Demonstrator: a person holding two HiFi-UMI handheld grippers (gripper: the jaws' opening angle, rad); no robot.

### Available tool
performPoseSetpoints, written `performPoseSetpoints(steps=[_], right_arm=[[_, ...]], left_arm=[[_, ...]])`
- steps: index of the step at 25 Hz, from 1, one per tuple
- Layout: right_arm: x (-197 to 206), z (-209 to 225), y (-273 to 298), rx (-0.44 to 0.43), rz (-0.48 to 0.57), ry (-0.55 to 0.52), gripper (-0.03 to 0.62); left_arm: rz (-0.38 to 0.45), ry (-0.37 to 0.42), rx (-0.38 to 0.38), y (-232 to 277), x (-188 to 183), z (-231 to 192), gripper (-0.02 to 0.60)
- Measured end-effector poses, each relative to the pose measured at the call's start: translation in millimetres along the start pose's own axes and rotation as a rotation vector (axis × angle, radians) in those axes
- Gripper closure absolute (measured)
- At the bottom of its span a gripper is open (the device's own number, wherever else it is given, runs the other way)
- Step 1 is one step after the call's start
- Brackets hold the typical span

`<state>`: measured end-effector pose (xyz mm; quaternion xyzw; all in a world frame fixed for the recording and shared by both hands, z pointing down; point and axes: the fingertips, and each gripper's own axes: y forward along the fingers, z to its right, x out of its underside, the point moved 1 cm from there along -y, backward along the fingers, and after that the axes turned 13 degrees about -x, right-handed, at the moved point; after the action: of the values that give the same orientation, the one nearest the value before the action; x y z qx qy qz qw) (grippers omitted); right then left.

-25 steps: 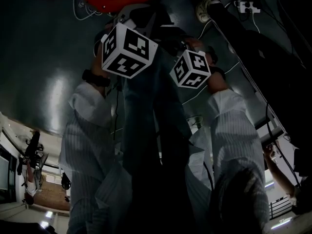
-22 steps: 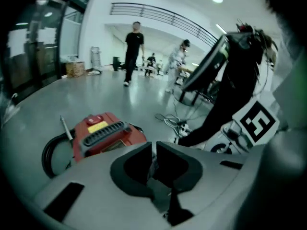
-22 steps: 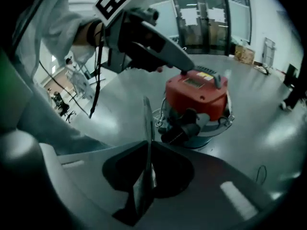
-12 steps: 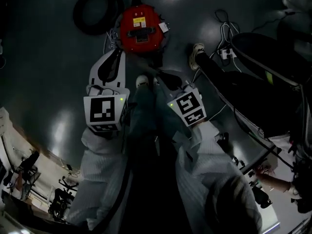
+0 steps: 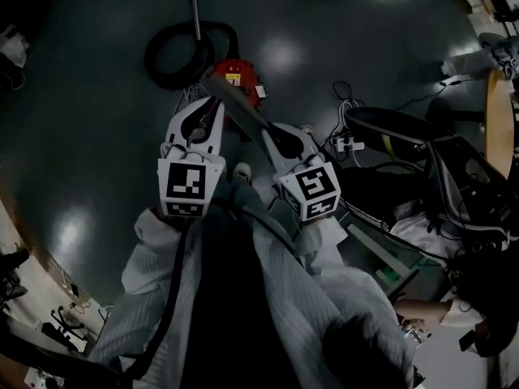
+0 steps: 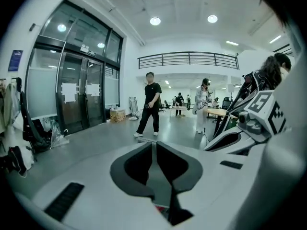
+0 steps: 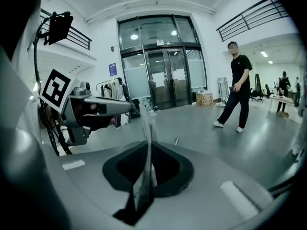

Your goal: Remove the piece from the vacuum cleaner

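The red vacuum cleaner (image 5: 233, 79) stands on the dark floor, with its black hose (image 5: 172, 53) coiled beside it and a wand (image 5: 195, 10) lying further off. My right gripper (image 5: 272, 131) (image 7: 147, 157) is shut on a long thin grey piece (image 5: 235, 108) (image 7: 145, 138). The piece sticks out past the jaws and, in the head view, crosses over the vacuum. To its left, my left gripper (image 5: 203, 108) (image 6: 153, 150) is raised beside it, its jaws shut with nothing between them. Both grippers are held up off the floor.
Cables and a power strip (image 5: 345, 144) lie right of the vacuum, next to black bags (image 5: 422, 148). My own shoe (image 5: 242, 171) shows below the grippers. A person in black (image 6: 151, 104) (image 7: 236, 87) walks across the hall near glass doors (image 7: 165, 78).
The head view has swung up and the vacuum now sits further from me. Both grippers have come up and away from the vacuum; the grey piece now shows in the right gripper.
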<state>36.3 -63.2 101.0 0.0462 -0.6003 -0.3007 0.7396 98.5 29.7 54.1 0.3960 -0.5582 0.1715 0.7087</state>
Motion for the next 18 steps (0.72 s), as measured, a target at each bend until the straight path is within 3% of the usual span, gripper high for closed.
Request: performPoseSetpoints(steps=[5,14,18], right_arm=[[-29.0,-17.7,-9.2,0.016,0.051,-0.027,0.569],[-62.3,-6.2,-21.7,0.013,0.118,-0.031,0.569],[-70.8,-25.6,-21.6,0.018,0.126,-0.045,0.569]], left_arm=[[0.046,0.019,-0.004,-18.5,-23.2,-0.6,0.548],[0.092,0.043,0.016,-5.8,-58.4,14.5,0.548],[0.107,0.055,0.019,-21.3,-63.1,4.7,0.548]])
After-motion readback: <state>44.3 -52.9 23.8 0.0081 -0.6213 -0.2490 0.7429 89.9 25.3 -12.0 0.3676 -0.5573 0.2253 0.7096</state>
